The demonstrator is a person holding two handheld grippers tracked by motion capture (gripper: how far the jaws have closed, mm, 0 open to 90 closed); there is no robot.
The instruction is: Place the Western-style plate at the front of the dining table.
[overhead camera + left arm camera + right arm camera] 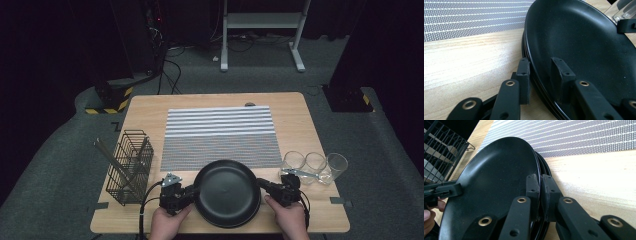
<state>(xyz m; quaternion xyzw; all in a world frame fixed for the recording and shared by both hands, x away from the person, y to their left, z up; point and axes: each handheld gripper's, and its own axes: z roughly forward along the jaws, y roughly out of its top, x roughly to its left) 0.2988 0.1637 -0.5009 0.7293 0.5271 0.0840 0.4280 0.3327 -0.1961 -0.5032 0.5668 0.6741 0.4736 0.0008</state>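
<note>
A stack of black plates [227,192] lies at the front middle of the wooden table [145,110]. My left gripper [195,192] is at the stack's left rim. In the left gripper view the left gripper [541,72] straddles that rim, one jaw against the outer edges and the other inside the top plate [579,45]. My right gripper [261,184] is at the right rim. In the right gripper view the right gripper [540,185] is pinched tight on the rim of the top plate [499,175], with the lower plates beside its outer jaw.
A black wire basket [130,165] holding a few sticks stands at the front left. A striped placemat [220,137] lies just behind the plates. Three clear glasses [315,165] stand at the right, close to my right hand. The table's front edge runs under both hands.
</note>
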